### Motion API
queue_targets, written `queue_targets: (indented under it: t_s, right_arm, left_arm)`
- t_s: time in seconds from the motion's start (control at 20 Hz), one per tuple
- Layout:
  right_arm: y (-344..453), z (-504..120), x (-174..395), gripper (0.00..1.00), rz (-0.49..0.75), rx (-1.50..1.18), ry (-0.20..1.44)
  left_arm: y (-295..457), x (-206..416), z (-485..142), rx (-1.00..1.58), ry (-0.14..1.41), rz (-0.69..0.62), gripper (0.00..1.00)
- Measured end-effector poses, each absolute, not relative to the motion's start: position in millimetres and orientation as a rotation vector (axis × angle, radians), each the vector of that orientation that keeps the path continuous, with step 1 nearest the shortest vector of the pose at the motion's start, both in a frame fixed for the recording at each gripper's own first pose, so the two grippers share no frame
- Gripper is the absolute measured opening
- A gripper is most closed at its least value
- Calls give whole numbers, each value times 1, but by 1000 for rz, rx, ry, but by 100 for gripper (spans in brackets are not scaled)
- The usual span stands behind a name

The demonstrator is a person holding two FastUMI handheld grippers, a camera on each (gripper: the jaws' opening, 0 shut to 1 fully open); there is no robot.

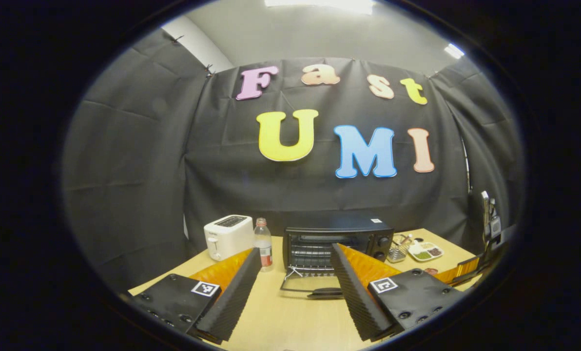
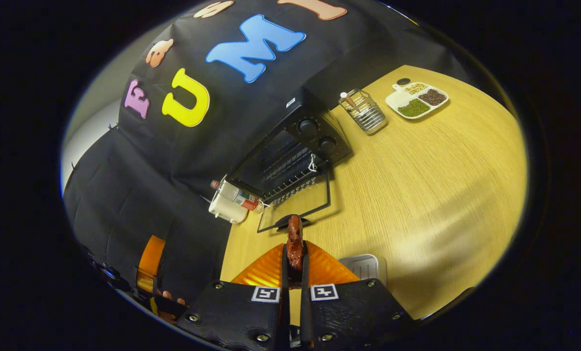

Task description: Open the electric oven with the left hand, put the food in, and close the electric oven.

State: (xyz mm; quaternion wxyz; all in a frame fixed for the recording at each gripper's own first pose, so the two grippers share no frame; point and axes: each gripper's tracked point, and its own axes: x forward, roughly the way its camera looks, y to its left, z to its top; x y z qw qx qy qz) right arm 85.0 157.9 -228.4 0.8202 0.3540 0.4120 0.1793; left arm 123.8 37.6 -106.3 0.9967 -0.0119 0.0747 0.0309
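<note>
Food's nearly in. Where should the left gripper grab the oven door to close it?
Take the dark handle on the door's front edge. The door lies flat, so come from the table side, fingers over and under the bar, then lift toward the oven.

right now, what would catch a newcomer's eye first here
The black oven at the back of the wooden table, its glass door dropped open toward the camera. Then the reddish piece of food pinched in the right gripper, pointed at that open door.
</note>
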Motion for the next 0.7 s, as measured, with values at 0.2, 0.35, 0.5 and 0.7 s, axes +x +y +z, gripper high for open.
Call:
queue_targets:
  t_s: [0.2,0.35,0.5,0.7]
  right_arm:
    - [182,-224,115,9,375,768,860]
    - [199,-224,141,9,366,792,830]
    - [220,-223,170,9,364,816,791]
    - [245,-225,208,9,360,832,747]
  left_arm:
    - [57,137,-105,-24,134,68,96]
    - [72,147,-107,-25,131,73,100]
    - [89,157,-110,-19,132,81,100]
    - [115,170,-114,0,135,94,91]
